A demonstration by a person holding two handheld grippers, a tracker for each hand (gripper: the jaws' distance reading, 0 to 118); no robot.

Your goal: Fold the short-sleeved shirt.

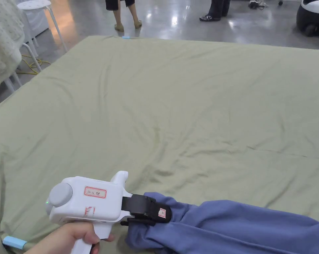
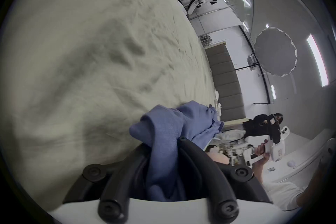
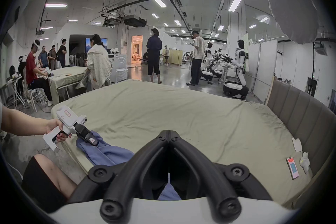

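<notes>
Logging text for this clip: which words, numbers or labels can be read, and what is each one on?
Red-bordered sticker on the white body of the left gripper: handwriting, too blurred to read.
Small sticker beside its jaws, which clamp the blue shirt: too small to read.
Phone lying on the bed: screen too small to read.
No text is legible.

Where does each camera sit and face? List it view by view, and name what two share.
Head view: on the head, looking down across the bed; shows the left hand holding the left gripper, shut on the shirt.
Left gripper view: on the left gripper, facing along the bed to the headboard; own jaws clamp the shirt; the right hand shows.
Right gripper view: on the right gripper, shut, facing across the bed into the room; a knee shows.
Shared: head and right gripper views show the left gripper.
</notes>
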